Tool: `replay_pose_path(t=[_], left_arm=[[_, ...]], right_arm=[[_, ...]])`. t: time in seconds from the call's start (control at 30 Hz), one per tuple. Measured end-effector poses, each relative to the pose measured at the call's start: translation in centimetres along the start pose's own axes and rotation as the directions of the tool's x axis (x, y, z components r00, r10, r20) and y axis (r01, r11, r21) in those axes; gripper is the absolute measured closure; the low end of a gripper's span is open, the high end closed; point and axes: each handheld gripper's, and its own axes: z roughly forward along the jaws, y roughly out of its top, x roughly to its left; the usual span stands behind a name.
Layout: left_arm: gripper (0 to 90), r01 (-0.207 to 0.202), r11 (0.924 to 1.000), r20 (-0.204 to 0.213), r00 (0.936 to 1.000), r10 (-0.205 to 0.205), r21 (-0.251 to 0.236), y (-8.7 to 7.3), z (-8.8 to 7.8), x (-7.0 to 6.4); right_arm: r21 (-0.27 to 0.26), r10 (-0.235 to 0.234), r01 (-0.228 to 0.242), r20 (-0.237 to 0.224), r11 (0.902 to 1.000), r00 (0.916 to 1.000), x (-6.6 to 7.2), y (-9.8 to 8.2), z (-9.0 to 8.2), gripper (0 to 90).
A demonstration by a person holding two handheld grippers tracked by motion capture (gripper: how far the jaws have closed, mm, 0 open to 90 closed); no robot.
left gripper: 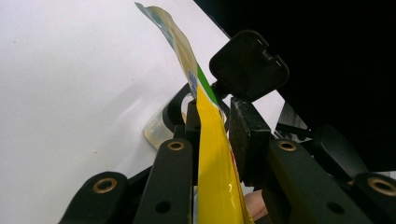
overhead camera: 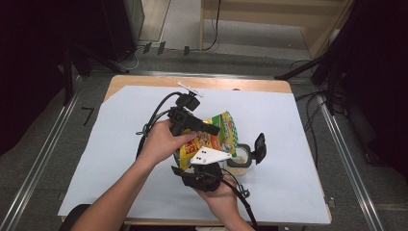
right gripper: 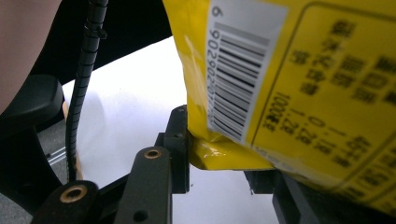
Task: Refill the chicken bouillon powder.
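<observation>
1. Grippers: left gripper (overhead camera: 208, 129) and right gripper (overhead camera: 204, 166) both clamp the yellow printed plastic snack bag (overhead camera: 215, 137).
2. Bag is held above the white table sheet (overhead camera: 120, 159), beside the clear open-lidded container (overhead camera: 239, 159).

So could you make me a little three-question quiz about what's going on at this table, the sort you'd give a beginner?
1. True or false: the yellow snack bag lies flat on the table, untouched.
2. Which gripper holds the bag's bottom corner near the barcode? A) left gripper B) right gripper
3. What stands on the white sheet just right of the bag, seen from the high view?

Key
1. False: both grippers clamp it and hold it up off the sheet.
2. B.
3. A small clear container with its black lid flipped open.
</observation>
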Motion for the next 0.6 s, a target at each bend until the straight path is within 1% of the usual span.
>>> replay_pose_path(t=[0.6], left_arm=[[76.9, -0.03, 0.9995, -0.026, 0.9992, 0.03, 0.006, -0.06, 0.01, -0.95]], right_arm=[[-0.006, 0.007, -0.007, 0.003, 1.0, 1.0, -0.07, -0.18, 0.05, 68.3]])
